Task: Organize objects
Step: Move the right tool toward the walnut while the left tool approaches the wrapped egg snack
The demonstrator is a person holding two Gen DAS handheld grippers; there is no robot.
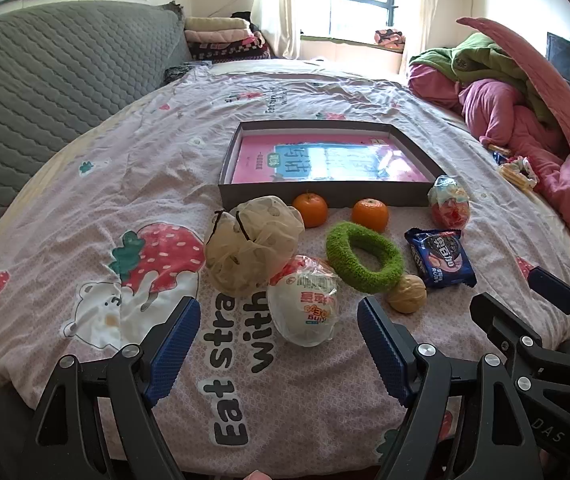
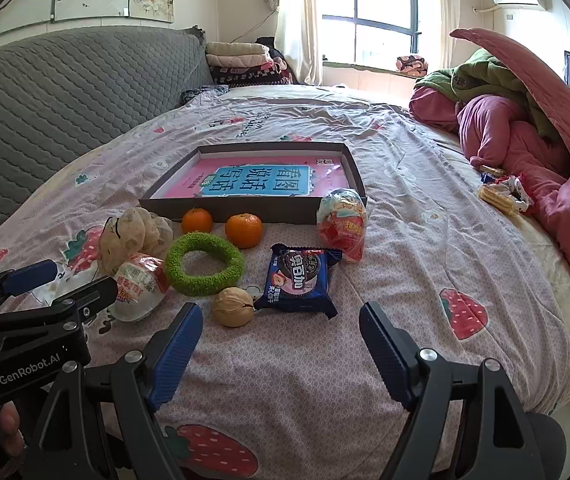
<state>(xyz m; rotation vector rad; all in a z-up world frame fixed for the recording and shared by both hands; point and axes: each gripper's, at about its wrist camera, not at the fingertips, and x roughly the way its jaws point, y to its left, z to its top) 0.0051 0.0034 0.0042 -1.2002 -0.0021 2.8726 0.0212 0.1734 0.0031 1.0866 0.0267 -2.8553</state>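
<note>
Both the left claw [image 1: 279, 346] and right claw [image 2: 281, 350] are held wide open, empty. Nothing has seemingly been sorted: snacks, oranges [image 2: 244, 230] and ring [image 2: 204, 263] lie mid-frame before the box [image 2: 229, 210], holding perhaps one book.

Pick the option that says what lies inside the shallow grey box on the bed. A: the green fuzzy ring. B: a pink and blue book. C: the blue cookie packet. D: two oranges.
B: the grey box holds only a pink and blue book, while the two oranges, the green ring and the cookie packet all lie on the bedsheet in front of it.
</note>
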